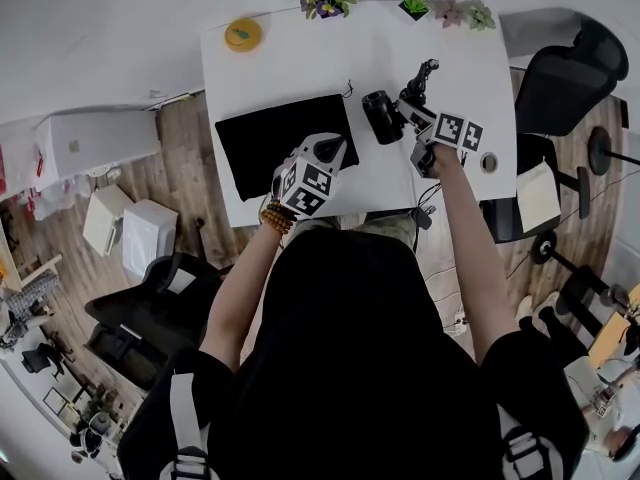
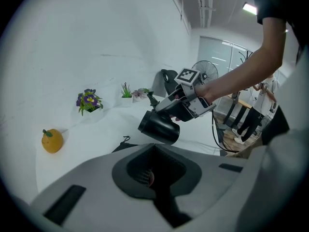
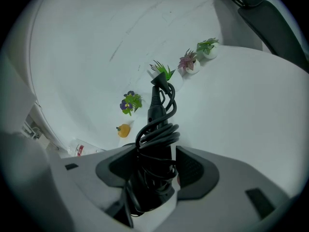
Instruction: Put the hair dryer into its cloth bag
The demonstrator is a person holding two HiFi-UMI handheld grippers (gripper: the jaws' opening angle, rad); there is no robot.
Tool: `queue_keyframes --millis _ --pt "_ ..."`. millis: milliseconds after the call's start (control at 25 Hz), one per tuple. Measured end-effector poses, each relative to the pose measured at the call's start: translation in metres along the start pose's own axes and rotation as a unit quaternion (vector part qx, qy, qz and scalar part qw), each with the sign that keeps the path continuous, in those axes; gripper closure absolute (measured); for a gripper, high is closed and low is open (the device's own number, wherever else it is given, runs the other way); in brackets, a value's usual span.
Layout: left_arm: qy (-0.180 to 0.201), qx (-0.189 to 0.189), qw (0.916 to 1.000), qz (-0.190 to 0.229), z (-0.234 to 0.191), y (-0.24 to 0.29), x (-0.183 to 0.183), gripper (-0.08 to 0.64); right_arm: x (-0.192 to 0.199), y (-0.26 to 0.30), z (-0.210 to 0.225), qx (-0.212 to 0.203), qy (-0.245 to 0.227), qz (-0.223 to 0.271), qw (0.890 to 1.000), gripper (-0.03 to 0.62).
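Note:
A black cloth bag (image 1: 270, 138) lies flat on the white table (image 1: 300, 58). My left gripper (image 1: 332, 151) hovers at the bag's right edge with its jaws shut; in the left gripper view (image 2: 154, 170) only a strip of the bag (image 2: 124, 147) and its drawstring show beyond the jaws. I cannot tell whether any cloth is pinched. To the right of the bag, my right gripper (image 1: 412, 116) holds the black hair dryer (image 1: 380, 116) above the table. It is shut on the handle, which has the cord wound round it (image 3: 157, 144). The dryer's barrel (image 2: 159, 126) points toward the bag.
An orange fruit-shaped ornament (image 1: 243, 34) sits at the table's far left corner. Small potted plants (image 1: 327, 0) (image 1: 414, 6) (image 1: 460, 13) line the far edge. A small round object (image 1: 488, 162) lies near the right edge, and a black office chair (image 1: 565, 78) stands beyond it.

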State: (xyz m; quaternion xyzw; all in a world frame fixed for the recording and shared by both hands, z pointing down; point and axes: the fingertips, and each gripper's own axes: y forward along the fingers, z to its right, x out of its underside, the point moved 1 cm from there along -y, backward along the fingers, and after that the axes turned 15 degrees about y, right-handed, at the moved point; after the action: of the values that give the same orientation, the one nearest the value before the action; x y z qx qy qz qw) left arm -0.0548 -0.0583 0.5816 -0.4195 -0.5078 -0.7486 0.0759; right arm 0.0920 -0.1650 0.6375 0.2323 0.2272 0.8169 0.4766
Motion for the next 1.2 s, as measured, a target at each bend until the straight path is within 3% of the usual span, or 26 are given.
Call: queue_keyframes --millis 800,1040,1200 --pt "0.035 0.036 0.9987 0.006 0.039 -0.005 0.0 0.535 0.069 -0.028 0.024 -0.002 0.103 0.051 0.993 0.331" --pt "0.039 0.036 0.9986 0.007 0.039 -0.005 -0.003 0.535 0.088 -0.016 0.014 -0.012 0.153 0.047 0.987 0.333" --pt "0.038 0.035 0.9987 0.005 0.039 -0.004 -0.002 0.537 0.106 -0.004 0.013 0.002 0.17 0.032 0.985 0.336"
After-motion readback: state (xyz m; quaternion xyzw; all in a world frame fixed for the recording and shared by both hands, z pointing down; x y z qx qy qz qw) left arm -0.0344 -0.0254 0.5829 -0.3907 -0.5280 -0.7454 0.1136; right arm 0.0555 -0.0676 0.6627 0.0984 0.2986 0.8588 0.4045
